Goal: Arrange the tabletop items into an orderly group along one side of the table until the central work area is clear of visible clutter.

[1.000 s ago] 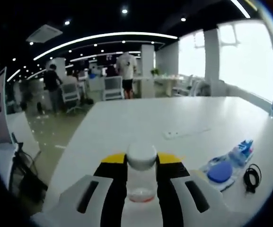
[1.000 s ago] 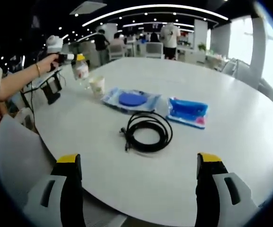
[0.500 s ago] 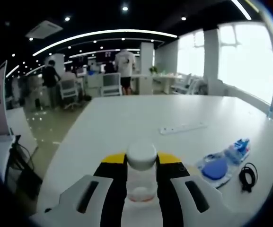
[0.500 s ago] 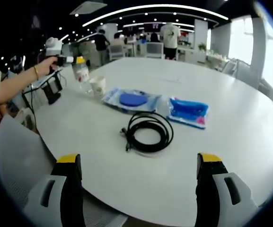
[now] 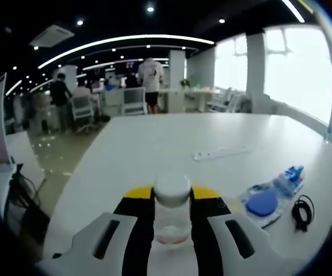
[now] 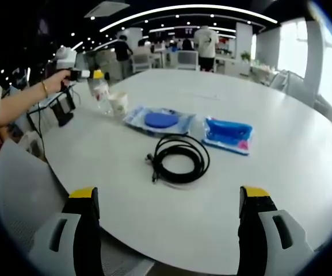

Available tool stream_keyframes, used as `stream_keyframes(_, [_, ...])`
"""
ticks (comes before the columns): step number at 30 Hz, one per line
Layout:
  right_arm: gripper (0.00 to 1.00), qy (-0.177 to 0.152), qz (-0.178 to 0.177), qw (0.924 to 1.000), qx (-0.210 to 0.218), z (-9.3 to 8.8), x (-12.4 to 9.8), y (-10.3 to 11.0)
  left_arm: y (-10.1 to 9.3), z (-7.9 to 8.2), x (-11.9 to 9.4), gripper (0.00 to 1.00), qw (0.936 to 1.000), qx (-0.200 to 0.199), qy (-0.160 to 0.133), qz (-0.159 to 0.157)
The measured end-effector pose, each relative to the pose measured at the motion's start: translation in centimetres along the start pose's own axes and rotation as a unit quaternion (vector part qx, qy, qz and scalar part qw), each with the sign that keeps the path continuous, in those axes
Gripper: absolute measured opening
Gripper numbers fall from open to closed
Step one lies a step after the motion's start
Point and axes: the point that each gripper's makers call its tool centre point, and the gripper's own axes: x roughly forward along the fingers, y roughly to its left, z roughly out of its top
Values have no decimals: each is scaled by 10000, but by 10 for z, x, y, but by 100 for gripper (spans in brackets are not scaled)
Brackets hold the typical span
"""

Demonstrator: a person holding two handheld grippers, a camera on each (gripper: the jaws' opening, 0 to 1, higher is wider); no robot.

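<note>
My left gripper [image 5: 172, 193] is shut on a clear bottle [image 5: 171, 225] with a white cap, held upright over the near table edge. In the right gripper view that same bottle [image 6: 100, 92] hangs beside a paper cup [image 6: 118, 104] at the table's left edge, and whether it touches the table I cannot tell. My right gripper [image 6: 170, 200] stands open over the near edge with nothing between its jaws. Ahead of it lie a black cable coil [image 6: 180, 158], a clear pack with a blue disc [image 6: 160, 121] and a blue pouch [image 6: 229, 133].
The round white table [image 6: 281, 178] stretches far beyond the items. A white power strip [image 5: 220, 153] lies further in. A black stand with cables [image 6: 65, 109] sits at the left edge by a person's hand [image 6: 53, 83]. Chairs and people stand in the office behind.
The left gripper has sunk slightly with the bottle, closer to the paper cup. The right gripper and the items on the table have not moved.
</note>
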Motion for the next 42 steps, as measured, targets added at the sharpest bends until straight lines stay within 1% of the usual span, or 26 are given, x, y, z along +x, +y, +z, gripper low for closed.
stream_keyframes(2, [99, -1, -8, 10000, -2, 0, 0, 0, -3, -4, 1, 20, 10000, 42, 40, -54])
stream_keyframes(3, [99, -1, -1, 10000, -2, 0, 0, 0, -3, -6, 2, 20, 10000, 49, 79, -30])
stream_keyframes(4, [99, 0, 6, 10000, -3, 0, 0, 1, -4, -3, 2, 20, 10000, -20, -42, -40])
stream_keyframes(6, [99, 3, 6, 10000, -6, 0, -1, 1, -3, -4, 3, 20, 10000, 77, 32, -39])
stream_keyframes(17, [99, 20, 26, 10000, -6, -1, 0, 1, -1, -5, 4, 21, 9999, 156, 56, 3])
stream_keyframes(20, [99, 5, 37, 10000, -22, 0, 0, 2, -1, -5, 4, 21, 9994, 329, 90, 0])
stream_keyframes(22, [99, -4, 42, 10000, -17, 0, 0, 3, -1, -5, 4, 22, 9993, 352, 89, 12])
stream_keyframes(23, [99, -5, 39, 10000, -16, 0, 0, 2, 0, -5, 3, 24, 9995, 303, 102, 17])
stream_keyframes(24, [99, -10, 3, 10000, 1, 1, -1, 1, -1, -5, 3, 28, 9998, 195, 98, -2])
stream_keyframes(26, [99, -44, -1, 10000, 17, 3, -2, -1, 1, -5, 3, 42, 9998, 152, 140, 45])
stream_keyframes(28, [99, -58, -5, 10000, 24, 4, -3, -2, 3, -5, 2, 51, 9997, 163, 145, 101])
stream_keyframes(30, [99, -70, -21, 10000, -2, 7, -4, -3, 6, -6, -2, 50, 9996, 171, 166, 126])
stream_keyframes(32, [99, -75, -25, 10000, -41, 8, -5, -4, 4, -9, -6, 50, 9998, 35, 199, 43])
stream_keyframes(33, [99, -78, -39, 9999, -52, 9, -5, -5, 3, -10, -9, 51, 9998, 41, 208, 33])
stream_keyframes(36, [99, -111, -42, 9999, -41, 11, -6, -5, -1, -18, -19, 59, 9996, 72, 278, -16])
stream_keyframes(37, [99, -120, -40, 9999, -37, 12, -6, -5, -4, -20, -22, 62, 9994, 152, 310, -63])
stream_keyframes(39, [99, -123, -23, 9999, -42, 12, -6, -4, -4, -21, -27, 67, 9993, 196, 305, -42])
stream_keyframes(41, [99, -129, 5, 9999, -21, 12, -6, -3, -5, -22, -34, 73, 9994, 158, 285, -79])
stream_keyframes(42, [99, -134, 21, 9999, -8, 13, -6, -2, -9, -23, -37, 78, 9994, 135, 270, -155])
